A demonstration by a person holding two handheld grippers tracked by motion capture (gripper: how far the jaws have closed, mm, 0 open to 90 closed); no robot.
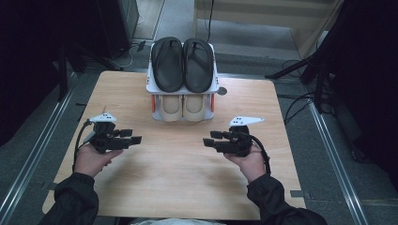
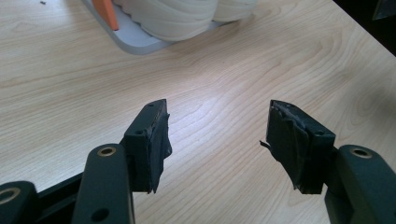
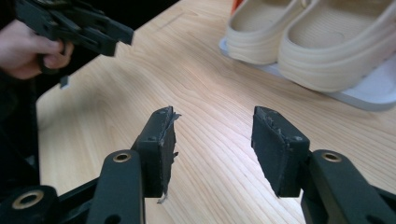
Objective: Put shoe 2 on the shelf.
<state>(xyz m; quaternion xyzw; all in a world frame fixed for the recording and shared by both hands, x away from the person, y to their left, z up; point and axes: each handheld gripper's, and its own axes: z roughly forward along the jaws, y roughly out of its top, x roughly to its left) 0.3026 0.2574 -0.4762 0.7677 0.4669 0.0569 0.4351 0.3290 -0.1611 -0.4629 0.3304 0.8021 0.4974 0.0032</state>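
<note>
My left tool point(image 1: 136, 139) hangs over the desk point(image 1: 178, 178) with its jaws wide apart and nothing between them. My right tool point(image 1: 206, 141) faces it, jaws also spread and empty. Both are well apart from the small shoe rack point(image 1: 151, 86) at the far edge; black sandals point(image 1: 183, 63) lie on top, cream shoes point(image 1: 182, 107) below, nearest my tools.
</note>
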